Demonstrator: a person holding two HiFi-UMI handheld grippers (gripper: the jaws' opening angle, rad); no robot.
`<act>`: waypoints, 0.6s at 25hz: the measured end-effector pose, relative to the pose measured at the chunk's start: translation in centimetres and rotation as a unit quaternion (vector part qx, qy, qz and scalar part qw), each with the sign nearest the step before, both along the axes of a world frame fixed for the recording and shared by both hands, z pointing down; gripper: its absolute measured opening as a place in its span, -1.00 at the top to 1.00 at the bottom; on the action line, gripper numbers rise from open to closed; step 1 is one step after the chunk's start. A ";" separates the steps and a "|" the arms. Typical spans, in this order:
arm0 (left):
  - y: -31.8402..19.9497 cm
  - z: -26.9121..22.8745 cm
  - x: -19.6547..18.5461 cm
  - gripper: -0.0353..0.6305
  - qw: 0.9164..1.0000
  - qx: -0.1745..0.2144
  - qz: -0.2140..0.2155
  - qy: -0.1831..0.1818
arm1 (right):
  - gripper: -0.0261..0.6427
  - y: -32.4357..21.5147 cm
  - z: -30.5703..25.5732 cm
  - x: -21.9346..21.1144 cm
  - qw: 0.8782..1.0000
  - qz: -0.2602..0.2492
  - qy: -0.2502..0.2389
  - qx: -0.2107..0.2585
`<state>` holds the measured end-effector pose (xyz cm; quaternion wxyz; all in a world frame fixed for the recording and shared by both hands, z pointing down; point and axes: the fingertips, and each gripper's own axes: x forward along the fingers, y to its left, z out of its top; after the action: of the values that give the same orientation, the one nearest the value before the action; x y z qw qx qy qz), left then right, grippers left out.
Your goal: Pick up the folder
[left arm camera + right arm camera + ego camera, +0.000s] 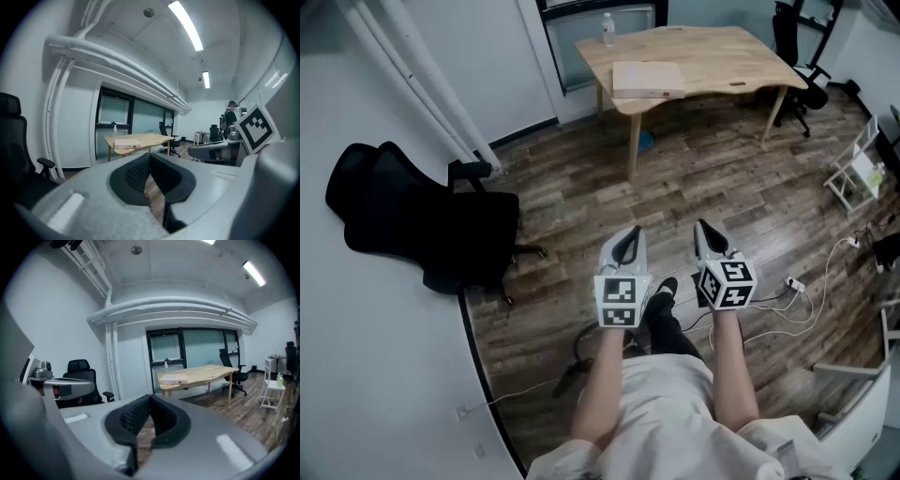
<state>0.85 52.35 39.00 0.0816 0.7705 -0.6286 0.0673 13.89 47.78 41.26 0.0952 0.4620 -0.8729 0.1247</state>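
Note:
The folder [648, 80] is a flat pale box-like thing lying on the wooden table [722, 52] at the far side of the room. It also shows small in the left gripper view as the folder [125, 144] and in the right gripper view as the folder [174, 378]. My left gripper [629, 237] and right gripper [703, 228] are held side by side over the wood floor, well short of the table. Both are shut with nothing between their jaws.
A clear water bottle [607, 29] stands at the table's back edge. A black office chair [422, 220] is at the left by the wall, another black chair [797, 42] behind the table. A white rack [861, 169] and cables [811, 291] lie at the right.

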 end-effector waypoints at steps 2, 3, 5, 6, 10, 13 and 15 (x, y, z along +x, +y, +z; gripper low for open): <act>0.7 0.7 -0.7 0.88 1.000 -0.006 -0.013 0.003 | 0.93 0.1 0.3 -0.2 1.000 -0.002 -0.002 -0.004; 1.0 1.0 -0.9 0.88 1.000 -0.009 -0.020 0.005 | 0.93 0.2 0.4 -0.1 1.000 -0.001 -0.003 -0.006; 1.1 1.2 -1.0 0.88 0.999 -0.010 -0.031 0.009 | 0.93 0.1 0.6 0.6 1.000 0.010 0.001 -0.010; 1.0 1.2 -0.9 0.88 0.999 -0.008 -0.033 0.013 | 0.93 0.0 0.7 1.1 1.000 0.017 0.004 -0.012; -0.4 0.3 -0.3 0.88 0.999 0.015 -0.031 0.010 | 0.93 -0.9 0.7 2.5 1.000 0.019 0.005 -0.008; -1.6 -0.5 -0.2 0.88 0.999 0.021 -0.025 0.018 | 0.93 -2.1 -0.1 2.7 0.999 0.011 -0.033 -0.008; -2.7 -0.8 0.3 0.88 0.999 0.013 -0.010 0.037 | 0.93 -3.2 -0.6 2.7 0.999 0.007 -0.050 -0.008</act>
<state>1.19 49.69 38.18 0.0951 0.7672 -0.6336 0.0297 16.56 44.62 40.62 0.0546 0.4606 -0.8722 0.1556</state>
